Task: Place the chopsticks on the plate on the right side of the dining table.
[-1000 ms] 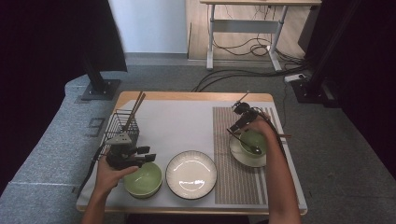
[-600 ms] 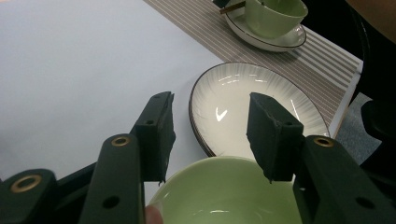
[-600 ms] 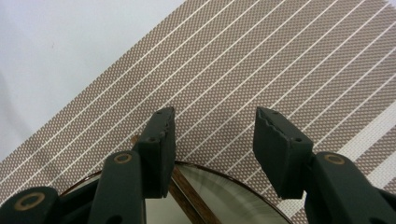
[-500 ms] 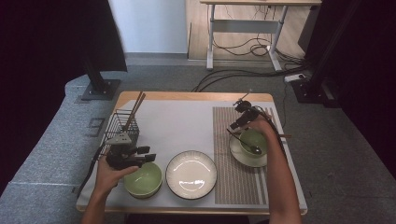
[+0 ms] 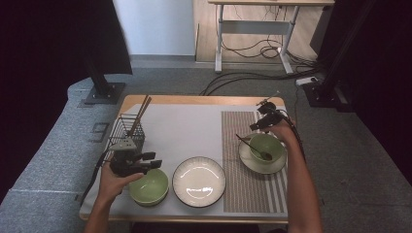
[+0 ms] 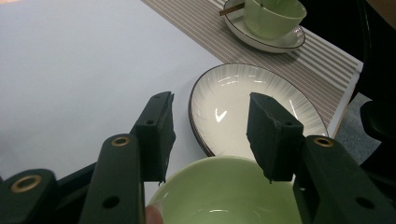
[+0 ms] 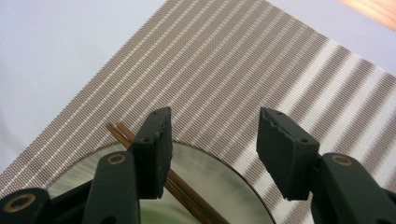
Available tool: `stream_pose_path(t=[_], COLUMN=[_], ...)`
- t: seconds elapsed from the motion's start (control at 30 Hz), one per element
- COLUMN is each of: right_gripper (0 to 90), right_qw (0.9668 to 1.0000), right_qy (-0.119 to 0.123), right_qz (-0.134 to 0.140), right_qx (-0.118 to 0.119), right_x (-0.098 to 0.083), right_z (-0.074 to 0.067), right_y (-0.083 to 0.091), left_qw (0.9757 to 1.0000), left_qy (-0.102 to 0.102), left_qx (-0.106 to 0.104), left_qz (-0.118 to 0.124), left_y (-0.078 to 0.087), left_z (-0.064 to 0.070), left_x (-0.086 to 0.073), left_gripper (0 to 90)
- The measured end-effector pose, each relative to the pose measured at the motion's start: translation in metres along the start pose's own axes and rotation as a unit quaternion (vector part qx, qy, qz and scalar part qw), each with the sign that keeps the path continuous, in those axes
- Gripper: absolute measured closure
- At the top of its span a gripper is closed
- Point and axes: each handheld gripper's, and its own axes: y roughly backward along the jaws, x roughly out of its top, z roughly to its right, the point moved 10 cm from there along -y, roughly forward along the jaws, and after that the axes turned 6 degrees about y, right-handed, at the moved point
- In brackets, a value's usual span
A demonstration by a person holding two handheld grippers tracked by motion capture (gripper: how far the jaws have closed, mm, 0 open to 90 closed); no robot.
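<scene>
My left gripper (image 5: 152,160) (image 6: 210,126) hovers open just over the far-left rim of a green bowl (image 5: 149,187) (image 6: 224,200) at the table's front left; its pads touch nothing. A white plate (image 5: 199,180) (image 6: 252,107) lies to the right of that bowl. On the striped placemat (image 5: 243,194) (image 7: 243,60) a second green bowl (image 5: 266,147) (image 6: 273,18) sits on a saucer (image 5: 252,165) (image 7: 219,186) with a dark spoon (image 5: 253,147) in it, its brown handle (image 7: 187,191) sticking out. My right gripper (image 5: 257,124) (image 7: 212,135) is above the saucer's far edge; its jaws have just been opening, with nothing between them.
A black wire basket (image 5: 128,130) holding chopsticks (image 5: 140,112) stands at the left, just behind my left gripper. A white mat (image 5: 189,131) covers the table's middle. Cables and a desk frame lie on the floor beyond the table.
My right gripper has lifted a little and drawn back from the spoon's handle, with its jaws wider apart. The left gripper and the dishes have stayed put.
</scene>
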Motion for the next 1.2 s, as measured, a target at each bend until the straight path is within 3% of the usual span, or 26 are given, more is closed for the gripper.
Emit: stream_pose_path(t=[0.2, 0.57, 1.2], right_gripper=[44.6, 44.0, 43.2], right_qw=[0.9992, 0.9967, 0.9919], right_qy=[-0.035, -0.072, -0.11], right_qz=[0.013, 0.027, 0.049], right_qx=[-0.014, -0.026, -0.042], right_x=[-0.018, -0.043, -0.065], right_z=[0.013, 0.026, 0.041], right_y=[0.016, 0.03, 0.048], left_qw=[1.0, 1.0, 1.0], left_qy=[0.0, -0.001, -0.002], left_qx=[-0.001, -0.001, -0.002], left_qz=[0.001, 0.001, 0.0], left_y=[0.0, 0.0, -0.001], left_z=[0.0, 0.0, 0.001], left_x=[0.001, 0.002, 0.002], left_gripper=[51.3, 51.3, 51.2])
